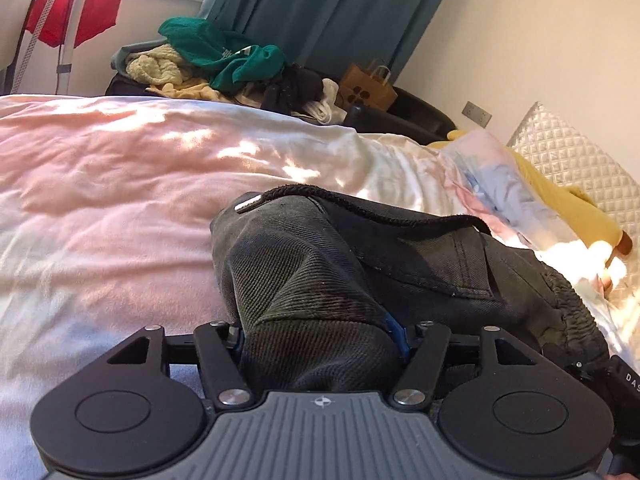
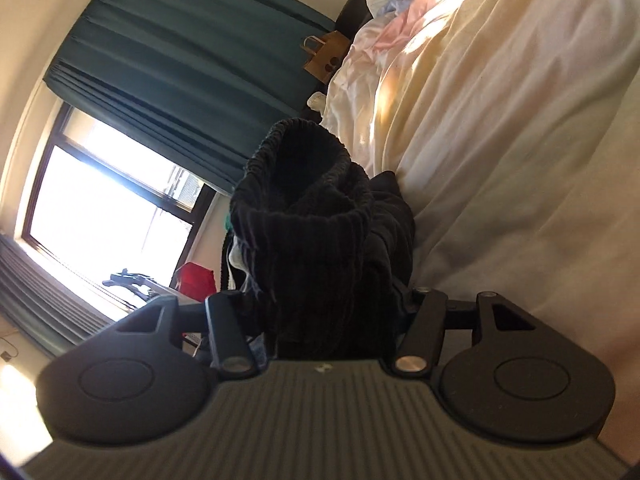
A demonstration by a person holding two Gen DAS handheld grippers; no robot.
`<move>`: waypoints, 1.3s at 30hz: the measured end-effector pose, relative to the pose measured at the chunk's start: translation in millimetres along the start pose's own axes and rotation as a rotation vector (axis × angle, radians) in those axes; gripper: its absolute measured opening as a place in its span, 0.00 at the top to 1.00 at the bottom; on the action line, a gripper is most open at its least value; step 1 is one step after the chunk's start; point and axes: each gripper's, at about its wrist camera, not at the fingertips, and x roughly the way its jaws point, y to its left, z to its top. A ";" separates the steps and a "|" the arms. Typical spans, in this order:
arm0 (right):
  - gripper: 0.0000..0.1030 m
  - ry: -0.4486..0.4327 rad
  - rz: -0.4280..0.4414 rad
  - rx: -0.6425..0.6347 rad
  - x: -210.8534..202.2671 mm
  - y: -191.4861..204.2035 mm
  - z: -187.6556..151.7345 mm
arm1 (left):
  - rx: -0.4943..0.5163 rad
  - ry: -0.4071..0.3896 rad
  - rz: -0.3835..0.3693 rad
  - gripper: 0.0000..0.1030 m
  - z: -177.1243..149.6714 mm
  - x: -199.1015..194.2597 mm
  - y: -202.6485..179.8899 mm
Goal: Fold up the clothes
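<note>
Black corduroy, ribbed and faded, bunched thick between the fingers of the left gripper (image 1: pixel 320 340): a pair of dark trousers (image 1: pixel 360 264), clamped at a fold, with a frayed hem edge curving across the top and a small metal tab catching light at the upper corner. Gathered elastic waistband (image 1: pixel 568 308) visible off to the right side, crinkled and dark. Resting on and rising from a soft pink and white duvet (image 1: pixel 120 184), rumpled, dappled with sunlight.

Same garment in the right wrist view, held by the right gripper (image 2: pixel 332 320), closed on a thick ribbed roll of the trousers (image 2: pixel 316 216) standing up like a tube with a rounded open mouth. Cream bedding (image 2: pixel 500 140) alongside, creased in long folds.

Beyond the bed: a heap of clothes (image 1: pixel 216 64), green knit over pale yellow fluffy fabric, piled on a dark chair. Brown paper bag (image 1: pixel 366 88) with twisted handles just beside the heap. Teal curtain (image 1: pixel 332 12) hanging in heavy pleats. Quilted white pillow (image 1: pixel 576 156) with a diamond stitch pattern at the far right, and something mustard yellow (image 1: pixel 560 196) lying near it. Red cloth (image 1: pixel 76 12) hung by the window.
</note>
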 end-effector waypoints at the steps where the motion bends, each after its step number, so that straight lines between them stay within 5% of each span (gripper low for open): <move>1: 0.39 -0.007 -0.030 0.003 -0.4 4.4 -1.1 | 0.001 0.009 0.018 0.32 1.4 -3.5 -2.2; 8: 0.32 -0.010 -0.201 0.101 -26.3 30.3 -8.9 | 0.083 0.047 0.123 0.21 21.5 -59.9 -30.8; 21: 0.32 -0.064 -0.137 -0.329 -160.4 164.2 -12.6 | 0.151 -0.059 0.063 0.07 26.7 -235.4 -81.6; 27: 0.30 -0.080 -0.137 -0.541 -211.6 219.9 -41.0 | 0.197 -0.158 0.066 0.00 8.6 -318.4 -94.4; 30: 0.20 -0.112 -0.119 -0.607 -235.2 236.4 -55.7 | 0.244 -0.207 0.105 0.00 -8.7 -353.2 -97.7; 32: 0.16 -0.130 -0.112 -0.636 -243.4 240.3 -64.3 | 0.267 -0.218 0.137 0.00 -21.6 -370.0 -98.3; 34: 0.01 -0.135 -0.114 -0.656 -246.4 241.1 -72.0 | 0.278 -0.231 0.165 0.00 -33.5 -383.3 -97.8; 39: 0.00 -0.149 -0.119 -0.710 -253.4 242.8 -91.3 | 0.267 -0.258 0.177 0.00 -62.1 -401.3 -95.9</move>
